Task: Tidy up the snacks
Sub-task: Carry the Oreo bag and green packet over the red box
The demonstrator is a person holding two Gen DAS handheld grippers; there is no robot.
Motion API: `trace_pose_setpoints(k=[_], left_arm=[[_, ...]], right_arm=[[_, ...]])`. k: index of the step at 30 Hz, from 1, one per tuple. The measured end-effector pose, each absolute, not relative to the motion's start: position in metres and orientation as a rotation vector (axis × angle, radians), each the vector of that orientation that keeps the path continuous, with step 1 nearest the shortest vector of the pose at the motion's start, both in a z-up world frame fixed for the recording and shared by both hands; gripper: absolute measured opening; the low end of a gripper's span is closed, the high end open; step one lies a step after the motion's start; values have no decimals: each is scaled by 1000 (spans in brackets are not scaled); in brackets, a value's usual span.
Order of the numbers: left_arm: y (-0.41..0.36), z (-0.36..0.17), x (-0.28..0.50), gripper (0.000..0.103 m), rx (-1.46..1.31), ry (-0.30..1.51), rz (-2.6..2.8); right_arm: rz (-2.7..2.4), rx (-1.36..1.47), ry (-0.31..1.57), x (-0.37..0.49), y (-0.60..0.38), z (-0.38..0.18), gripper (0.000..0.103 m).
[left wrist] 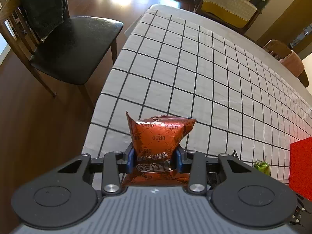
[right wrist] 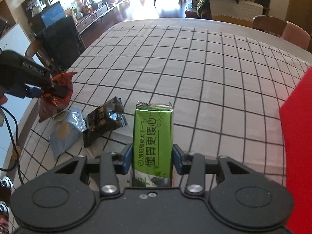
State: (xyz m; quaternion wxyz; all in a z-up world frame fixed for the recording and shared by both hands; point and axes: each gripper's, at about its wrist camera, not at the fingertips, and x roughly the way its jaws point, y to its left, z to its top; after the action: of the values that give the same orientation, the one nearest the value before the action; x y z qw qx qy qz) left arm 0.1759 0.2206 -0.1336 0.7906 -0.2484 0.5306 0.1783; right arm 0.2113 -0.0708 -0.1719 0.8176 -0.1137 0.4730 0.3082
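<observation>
Checked tablecloth (right wrist: 195, 78) fills both frames; red box (right wrist: 298, 136) at right edge. Left gripper (left wrist: 156, 156) clamps an orange cookie packet (left wrist: 158, 136) at lower centre; right gripper (right wrist: 152, 156) clamps a green snack bar (right wrist: 153, 132). Black packet (right wrist: 105, 120) and blue packet (right wrist: 64, 132) lie lower left.

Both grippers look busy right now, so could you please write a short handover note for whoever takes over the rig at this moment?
Left gripper: shut on the red Oreo packet, held above the table's left edge.
Right gripper: shut on the green snack bar, held over the checked tablecloth.
On the table: black snack packet partly overlapping the blue-grey packet, near the left edge.
Red box stands to the right; its inside is not visible.
Done: two snacks picked up. Left: place both, probably at the red box, then collect the two lying packets.
</observation>
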Motion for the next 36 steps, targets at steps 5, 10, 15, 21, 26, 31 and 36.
trace_pose_setpoints(k=[5, 10, 15, 21, 26, 31, 36], left_arm=[[217, -120, 158, 38, -540, 1116, 373], [205, -103, 141, 38, -533, 1092, 341], [184, -88, 130, 38, -506, 1070, 307], [148, -68, 128, 38, -470, 1044, 247], [111, -50, 137, 38, -447, 1023, 186], [65, -35, 154, 38, -399, 1003, 123], [16, -25, 174, 38, -362, 991, 65]], right_arm=[[666, -182, 995, 200, -91, -155, 42], [669, -161, 967, 186, -107, -135, 42], [660, -138, 937, 177, -127, -113, 42], [636, -118, 897, 175, -154, -88, 42], [609, -105, 875, 179, -182, -72, 42], [581, -103, 849, 189, -213, -59, 42], [549, -95, 827, 203, -247, -51, 42]])
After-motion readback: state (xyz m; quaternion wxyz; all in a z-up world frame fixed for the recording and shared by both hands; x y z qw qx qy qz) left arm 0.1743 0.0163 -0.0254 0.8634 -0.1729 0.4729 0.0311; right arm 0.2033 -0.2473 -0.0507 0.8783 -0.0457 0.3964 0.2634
